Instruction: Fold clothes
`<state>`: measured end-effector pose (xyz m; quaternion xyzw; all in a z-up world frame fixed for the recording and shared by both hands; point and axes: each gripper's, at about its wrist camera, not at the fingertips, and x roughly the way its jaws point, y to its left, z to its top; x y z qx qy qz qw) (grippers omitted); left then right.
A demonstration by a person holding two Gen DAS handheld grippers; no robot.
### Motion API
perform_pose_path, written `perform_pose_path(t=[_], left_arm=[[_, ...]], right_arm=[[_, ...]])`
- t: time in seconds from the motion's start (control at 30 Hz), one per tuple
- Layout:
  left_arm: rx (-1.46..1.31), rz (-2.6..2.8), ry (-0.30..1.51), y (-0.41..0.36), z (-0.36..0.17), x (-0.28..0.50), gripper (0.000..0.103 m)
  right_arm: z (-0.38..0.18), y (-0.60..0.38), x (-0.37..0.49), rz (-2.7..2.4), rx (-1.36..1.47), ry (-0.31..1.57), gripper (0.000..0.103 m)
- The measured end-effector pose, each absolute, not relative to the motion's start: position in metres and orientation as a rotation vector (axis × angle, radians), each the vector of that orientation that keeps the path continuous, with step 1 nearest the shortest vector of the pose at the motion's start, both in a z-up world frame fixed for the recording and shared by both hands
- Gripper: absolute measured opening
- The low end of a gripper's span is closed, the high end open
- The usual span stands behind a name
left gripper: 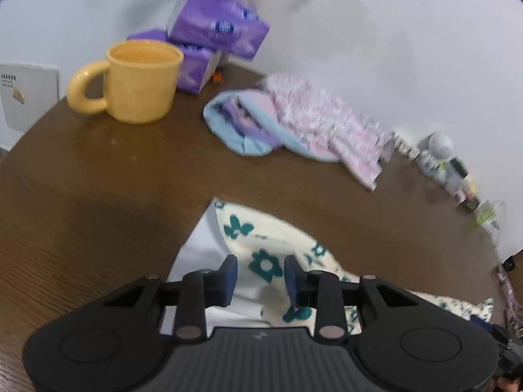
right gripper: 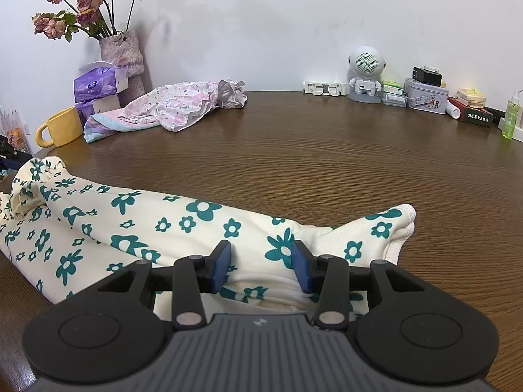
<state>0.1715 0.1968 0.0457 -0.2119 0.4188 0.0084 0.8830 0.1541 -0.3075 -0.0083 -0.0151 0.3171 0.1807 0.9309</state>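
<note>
A cream garment with teal flowers (right gripper: 147, 215) lies stretched across the near part of the brown table (right gripper: 327, 150), its cuff end at the right. My right gripper (right gripper: 261, 251) hovers over the garment near that end, jaws apart, nothing pinched between the blue pads. In the left wrist view the same cream garment (left gripper: 242, 225) shows a corner with its white inner side turned up. My left gripper (left gripper: 260, 266) stands just over it, open, with cloth seen through the gap but not clamped.
A pink and blue heap of clothes (right gripper: 176, 104) lies at the back left, beside a yellow mug (right gripper: 62, 127), purple tissue packs (right gripper: 98, 81) and a vase of dried roses (right gripper: 124, 55). A small speaker figure (right gripper: 365, 75), a tin and bottles line the back right wall.
</note>
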Motion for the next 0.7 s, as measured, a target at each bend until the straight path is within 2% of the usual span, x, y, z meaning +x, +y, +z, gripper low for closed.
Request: perform_pose_path(t=[0.2,0.3,0.53,0.7], left_arm=[[-0.654,-0.092,0.902,0.2,0.025,0.18,0.03],[-0.77,-0.1,0.871,0.205,0.02,0.177,0.039],[-0.973,-0.008,0.71,0.223,0.019,0.147,0.039],[-0.965,-0.104,0.746,0.211,0.014,0.152,0.039]], right_arm=[[-0.008,-0.307,0.153,0.369,-0.028,0.646,0.041],[-0.008,-0.308,0.153,0.369,-0.027,0.646,0.041],[-0.008,-0.308,0.153,0.37,-0.026,0.642,0.041],[-0.008,-0.308,0.153,0.37,-0.027,0.641,0.041]])
